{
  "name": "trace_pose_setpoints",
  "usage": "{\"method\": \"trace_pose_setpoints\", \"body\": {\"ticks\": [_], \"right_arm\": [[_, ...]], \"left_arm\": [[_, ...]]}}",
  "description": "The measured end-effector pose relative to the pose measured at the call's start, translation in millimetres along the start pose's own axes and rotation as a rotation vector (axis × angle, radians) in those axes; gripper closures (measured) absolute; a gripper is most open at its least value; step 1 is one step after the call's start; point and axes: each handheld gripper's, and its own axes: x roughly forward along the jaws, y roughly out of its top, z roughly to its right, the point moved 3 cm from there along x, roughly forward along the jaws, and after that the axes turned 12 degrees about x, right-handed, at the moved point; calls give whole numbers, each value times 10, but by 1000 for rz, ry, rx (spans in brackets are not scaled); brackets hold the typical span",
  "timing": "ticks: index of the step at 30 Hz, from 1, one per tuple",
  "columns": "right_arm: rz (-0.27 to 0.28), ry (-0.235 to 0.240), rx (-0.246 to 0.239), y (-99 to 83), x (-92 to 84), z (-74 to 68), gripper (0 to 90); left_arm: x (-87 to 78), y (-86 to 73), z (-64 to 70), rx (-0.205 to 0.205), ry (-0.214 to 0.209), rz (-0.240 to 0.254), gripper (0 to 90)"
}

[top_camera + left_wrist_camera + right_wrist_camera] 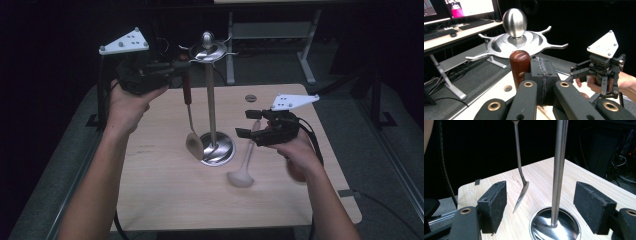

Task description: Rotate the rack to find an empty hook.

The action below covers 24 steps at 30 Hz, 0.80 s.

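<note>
The left gripper (pixel 176 66) was clenched on the brown wooden handle of a steel spoon (pixel 189 107), held high beside the hooked top of the steel utensil stand (pixel 212 90) apparently for hanging, while the right gripper (pixel 249 123) hovered released near a pale ladle (pixel 244 167) on the table.

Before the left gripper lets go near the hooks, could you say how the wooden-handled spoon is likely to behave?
The spoon hangs straight from the left gripper, so it is probably stiff. Its thin metal shaft and heavier bowl suggest that it may swing like a pendulum. The rounded, glossy wooden handle could slip or twist between the pads. It hangs close to the stand, so it might knock the pole.
</note>
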Motion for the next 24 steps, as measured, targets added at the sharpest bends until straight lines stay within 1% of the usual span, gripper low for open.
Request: {"method": "trace_pose_setpoints", "body": {"ticks": [3,10,12,17,20,24], "right_arm": [[1,1,-3,1,2,-2,261],[2,1,-3,2,-1,-1,261],[2,0,-3,2,-1,-2,262],[1,1,-1,1,-3,1,261],[-1,-1,-1,-3,-7,6,261],[-7,-8,7,-17,-7,20,261]], "left_arm": [[-5,-10,-32,-10,10,2,900],[-11,-25,-91,-10,38,-11,900],[-11,-29,-108,-4,43,-14,900],[-6,-30,-108,-10,34,-5,900],[-16,-34,-91,-16,17,0,900],[-30,-67,-55,-15,6,-15,900]]}}
